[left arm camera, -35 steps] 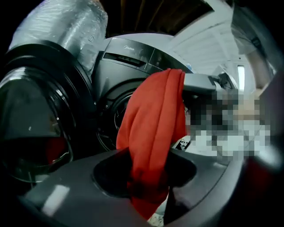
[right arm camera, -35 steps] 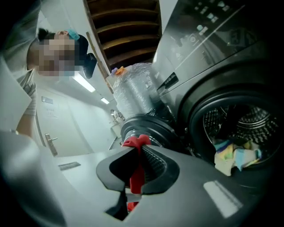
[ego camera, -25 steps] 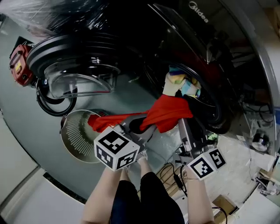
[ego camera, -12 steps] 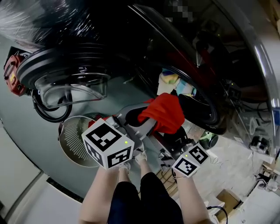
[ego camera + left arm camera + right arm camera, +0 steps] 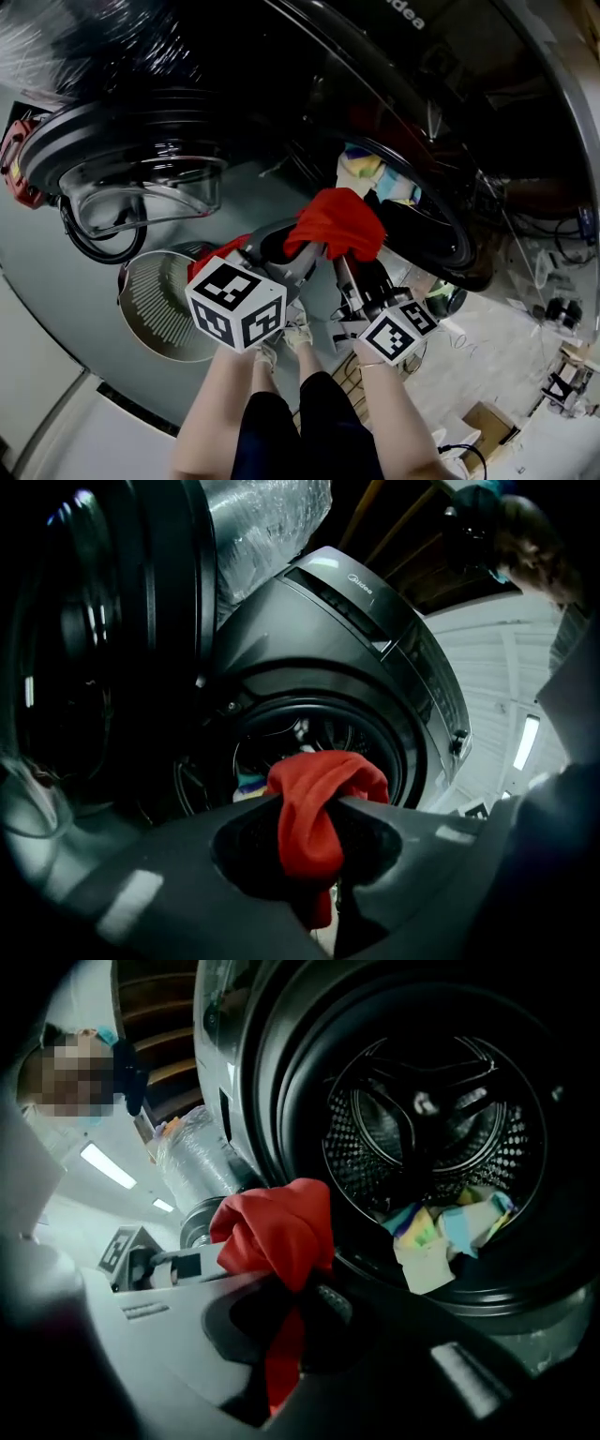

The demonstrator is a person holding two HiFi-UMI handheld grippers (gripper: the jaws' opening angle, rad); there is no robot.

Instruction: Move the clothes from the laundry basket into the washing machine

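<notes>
— Nearest the lens, low in the head view, what are the two claws doing?
— Both are pinching the same red garment (image 5: 336,223). The left claw (image 5: 314,803) is pressed together on a fold of it, and the right claw (image 5: 298,1283) has just sprung wide and snapped together again, so it has a fresh bite on the cloth, a strip hanging down between its jaws
— So what is different from a second ago?
— Then the garment was stretched out long, one end trailing over the laundry basket (image 5: 155,300) at lower left. Now it is gathered into one bundle at the frame's centre between the claws, only a small red corner showing by the basket's rim. The right claw sits lower too
— And beyond that?
— The washing machine (image 5: 441,239) stands open just behind the bundle, its glass door (image 5: 141,187) swung out to the upper left. Pale and coloured clothes (image 5: 441,1232) already lie inside it
— What does it mean for the job?
— My reading: the garment is nearly clear of the basket and bunched small enough to push through the mouth. It is not in yet; it hangs just outside the opening. What shows of the basket holds nothing else, so this may be the last piece
</notes>
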